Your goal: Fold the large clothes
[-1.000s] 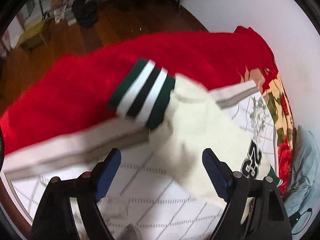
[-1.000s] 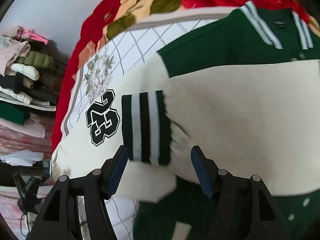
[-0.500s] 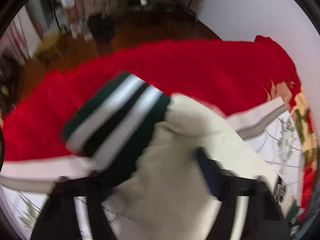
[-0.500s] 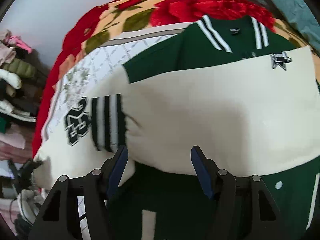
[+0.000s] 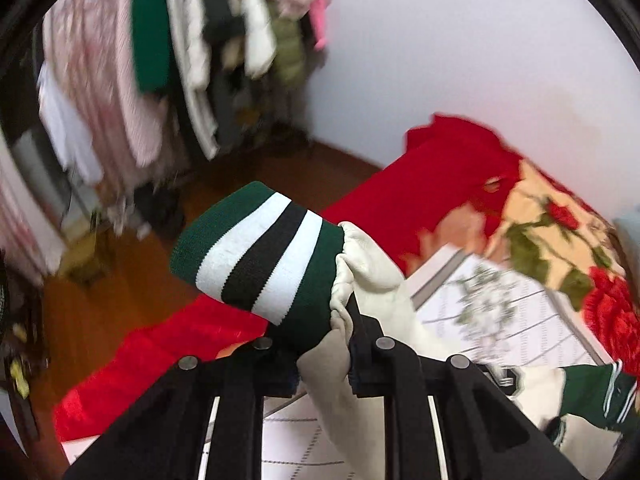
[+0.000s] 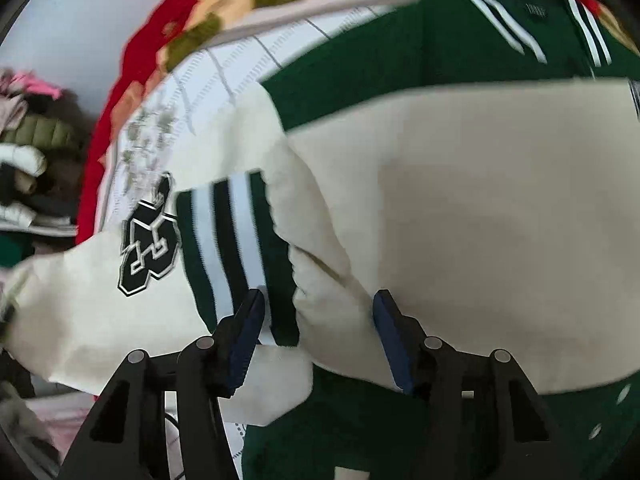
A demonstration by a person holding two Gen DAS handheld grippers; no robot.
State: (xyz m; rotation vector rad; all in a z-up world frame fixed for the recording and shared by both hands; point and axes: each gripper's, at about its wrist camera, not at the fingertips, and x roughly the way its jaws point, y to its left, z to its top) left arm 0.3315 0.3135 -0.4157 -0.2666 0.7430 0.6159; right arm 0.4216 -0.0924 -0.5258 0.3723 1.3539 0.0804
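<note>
A green and cream varsity jacket (image 6: 480,208) lies on the bed, with a black number patch (image 6: 148,252) on one cream sleeve. My left gripper (image 5: 320,360) is shut on a cream sleeve (image 5: 372,276) just behind its green, white and black striped cuff (image 5: 264,264), and holds it lifted above the bed. My right gripper (image 6: 318,320) is open, its jaws on either side of the other sleeve's striped cuff (image 6: 236,248), low over the folded cream sleeve.
The bed has a red blanket (image 5: 400,204), a floral cover (image 5: 560,232) and a white quilted sheet (image 5: 500,312). Hanging clothes (image 5: 160,60) crowd a rack beyond the wooden floor (image 5: 100,312). A white wall (image 5: 460,40) stands behind the bed.
My left gripper has closed on the sleeve near the cuff and lifted it, swinging up toward the clothes rack. My right gripper has stayed open and come closer to the other cuff.
</note>
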